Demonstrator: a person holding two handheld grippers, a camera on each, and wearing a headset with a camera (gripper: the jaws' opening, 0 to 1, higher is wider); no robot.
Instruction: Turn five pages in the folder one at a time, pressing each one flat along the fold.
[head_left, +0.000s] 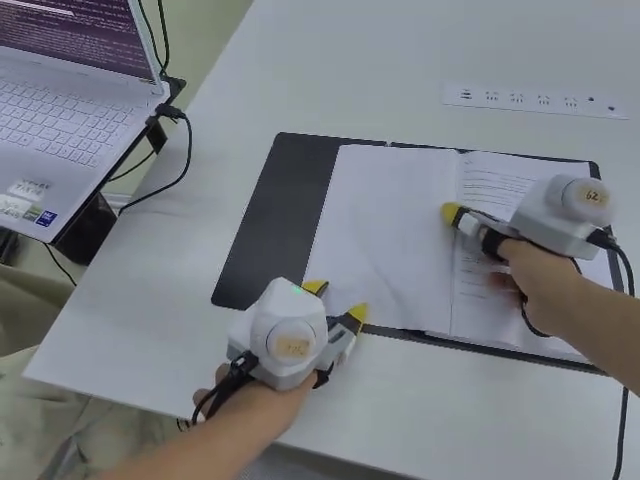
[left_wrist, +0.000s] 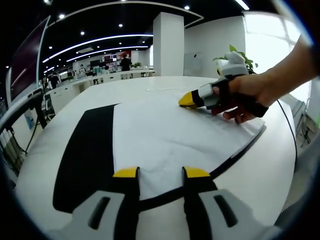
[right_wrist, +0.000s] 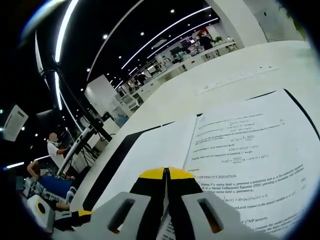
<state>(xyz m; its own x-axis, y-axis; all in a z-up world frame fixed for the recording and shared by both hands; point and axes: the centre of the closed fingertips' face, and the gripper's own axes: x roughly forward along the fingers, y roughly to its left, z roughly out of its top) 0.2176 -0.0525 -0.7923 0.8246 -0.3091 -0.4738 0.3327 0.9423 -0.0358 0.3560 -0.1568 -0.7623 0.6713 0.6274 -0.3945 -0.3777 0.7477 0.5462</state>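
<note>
The black folder (head_left: 275, 215) lies open on the white table. A blank white page (head_left: 385, 235) rests on its left half, and a printed page (head_left: 500, 185) on its right. My right gripper (head_left: 455, 215) is shut, with its yellow tips down on the paper at the fold (right_wrist: 192, 137) between the two pages. In the left gripper view the right gripper (left_wrist: 187, 99) rests on the sheet, held by a hand. My left gripper (head_left: 337, 301) is open at the folder's near edge. The blank page's near edge (left_wrist: 160, 180) lies between its jaws, ungripped.
An open laptop (head_left: 60, 90) stands at the far left, with a black cable (head_left: 180, 160) running across the table beside it. A white power strip (head_left: 530, 100) lies beyond the folder. The table's near edge (head_left: 130, 390) is just behind my left gripper.
</note>
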